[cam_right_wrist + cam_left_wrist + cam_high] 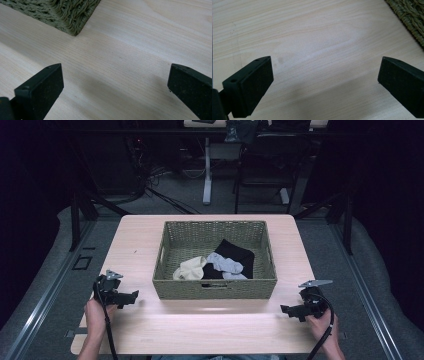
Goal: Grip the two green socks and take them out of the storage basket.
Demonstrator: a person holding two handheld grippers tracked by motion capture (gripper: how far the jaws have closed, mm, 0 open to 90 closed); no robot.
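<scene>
A green woven basket (pixel 215 289) stands in the middle of the pale wooden table (pixel 200 325). Inside it lie a cream sock (pixel 190 268), a grey sock (pixel 226 262) and black socks (pixel 237 252). My left gripper (pixel 135 295) rests near the table's left front, left of the basket, jaws wide open over bare wood (pixel 324 75). My right gripper (pixel 284 309) sits at the right front, open too, nothing between its jaws (pixel 115 82). A corner of the basket (pixel 72 17) lies ahead of the right gripper, and the basket's edge (pixel 412 17) ahead of the left.
Beyond the table are a desk leg (pixel 207 170), a chair (pixel 265 165) and cables on the grey floor. Dark frame struts (pixel 80 210) stand at both far corners. Bare tabletop runs along the front of the basket between the two grippers.
</scene>
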